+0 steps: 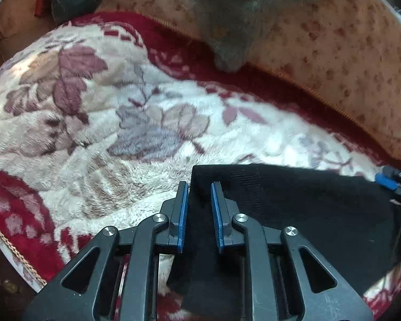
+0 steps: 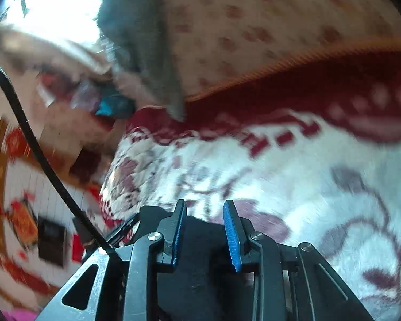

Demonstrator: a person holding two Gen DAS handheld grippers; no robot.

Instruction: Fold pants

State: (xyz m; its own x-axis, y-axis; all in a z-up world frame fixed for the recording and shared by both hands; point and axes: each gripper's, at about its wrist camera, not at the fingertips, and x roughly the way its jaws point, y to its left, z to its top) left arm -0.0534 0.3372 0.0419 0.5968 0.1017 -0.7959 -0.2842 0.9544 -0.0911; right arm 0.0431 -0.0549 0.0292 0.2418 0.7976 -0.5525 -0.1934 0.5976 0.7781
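Progress: partly done, by my reading. In the left wrist view the pants [image 1: 294, 214] show as a flat black rectangle with straight top and left edges, which looks like at least one fold made. How many folds remain I cannot tell; most of the cloth is hidden below the tongs.

Left tongs [image 1: 199, 187]: narrow, with a gap showing between the blue pads. The near left corner of the pants lies between them, its left edge just beside the left pad. Whether the pads press the cloth cannot be told.

Right tongs [image 2: 204, 206]: narrow too. Black cloth of the pants [image 2: 200, 240] fills the lower part of the gap, but the tips stand clear over the blanket [image 2: 334, 200]; grip not settled.

Farther off: the pants lie on the floral blanket at lower right of the left view. A spotted cushion [image 1: 347, 67] lies along the upper right, with grey cloth [image 1: 227, 40] hanging over it.
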